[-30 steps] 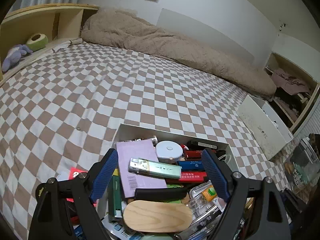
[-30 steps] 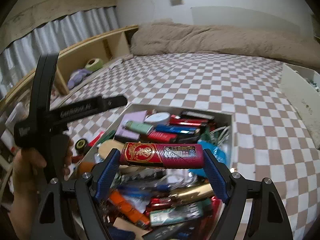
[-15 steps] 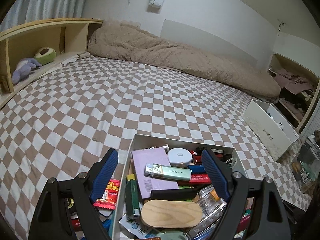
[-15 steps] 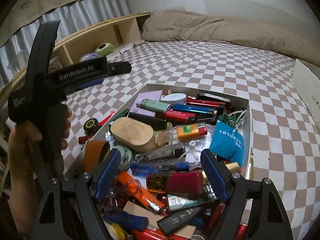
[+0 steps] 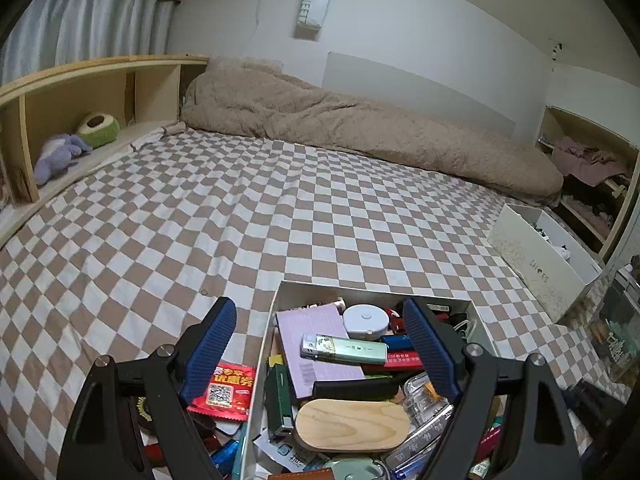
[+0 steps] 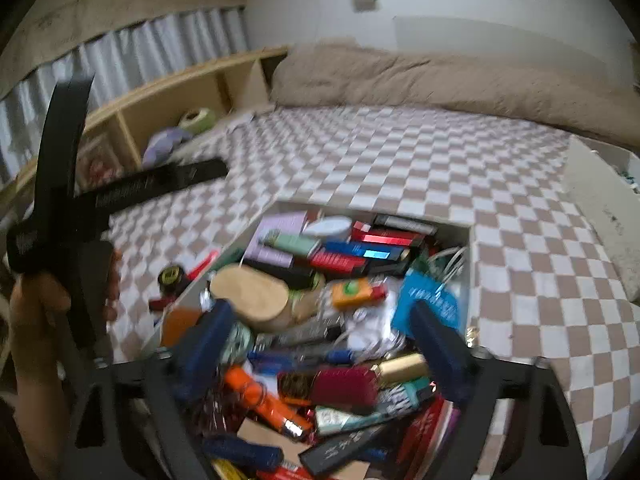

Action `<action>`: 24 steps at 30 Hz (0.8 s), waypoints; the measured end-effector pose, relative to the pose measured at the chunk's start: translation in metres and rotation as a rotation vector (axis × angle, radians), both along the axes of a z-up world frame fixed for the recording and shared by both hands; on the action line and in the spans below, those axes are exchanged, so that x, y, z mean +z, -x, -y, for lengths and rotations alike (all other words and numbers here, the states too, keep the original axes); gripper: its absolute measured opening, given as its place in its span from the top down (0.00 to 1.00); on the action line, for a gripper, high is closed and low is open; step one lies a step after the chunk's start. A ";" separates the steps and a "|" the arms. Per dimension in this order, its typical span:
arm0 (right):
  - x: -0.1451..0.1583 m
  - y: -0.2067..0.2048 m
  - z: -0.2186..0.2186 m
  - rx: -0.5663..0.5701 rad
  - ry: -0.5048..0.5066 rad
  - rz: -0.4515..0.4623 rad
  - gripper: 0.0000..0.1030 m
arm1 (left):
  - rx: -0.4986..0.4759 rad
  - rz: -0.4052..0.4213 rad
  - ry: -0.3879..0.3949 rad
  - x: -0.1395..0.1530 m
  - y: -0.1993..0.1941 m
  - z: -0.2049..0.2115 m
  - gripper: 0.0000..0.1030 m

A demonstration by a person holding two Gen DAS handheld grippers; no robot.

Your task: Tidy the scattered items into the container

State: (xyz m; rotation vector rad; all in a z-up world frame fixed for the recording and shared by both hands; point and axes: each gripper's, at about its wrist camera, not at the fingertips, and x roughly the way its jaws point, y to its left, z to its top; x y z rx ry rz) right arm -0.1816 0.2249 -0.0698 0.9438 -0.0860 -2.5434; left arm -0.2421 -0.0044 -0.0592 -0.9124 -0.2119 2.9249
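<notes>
Your left wrist camera looks forward and down along its fingers, close above the container (image 5: 276, 308), whose left wall sits near 6 o'clock in its picture, with the checkered bed (image 5: 200, 216) running toward 12 and the beige blanket (image 5: 360, 136) beyond. Your right wrist camera tilts down likewise, close over the container's near end, its picture blurred; your left hand (image 6: 36, 320) shows at 9 o'clock. Both views share the container, the bed, the blanket and the wooden shelf (image 6: 168, 96).
</notes>
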 end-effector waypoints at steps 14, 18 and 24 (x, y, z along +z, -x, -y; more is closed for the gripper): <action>0.038 -0.007 -0.036 -0.175 0.039 -0.131 0.00 | -0.038 0.003 0.050 0.024 -0.022 -0.005 0.00; 0.045 -0.010 -0.037 -0.179 0.022 -0.136 0.00 | -0.092 -0.010 0.087 0.029 -0.035 -0.015 0.00; 0.054 -0.018 -0.041 -0.202 -0.007 -0.161 0.00 | -0.100 -0.033 0.152 0.035 -0.048 -0.024 0.00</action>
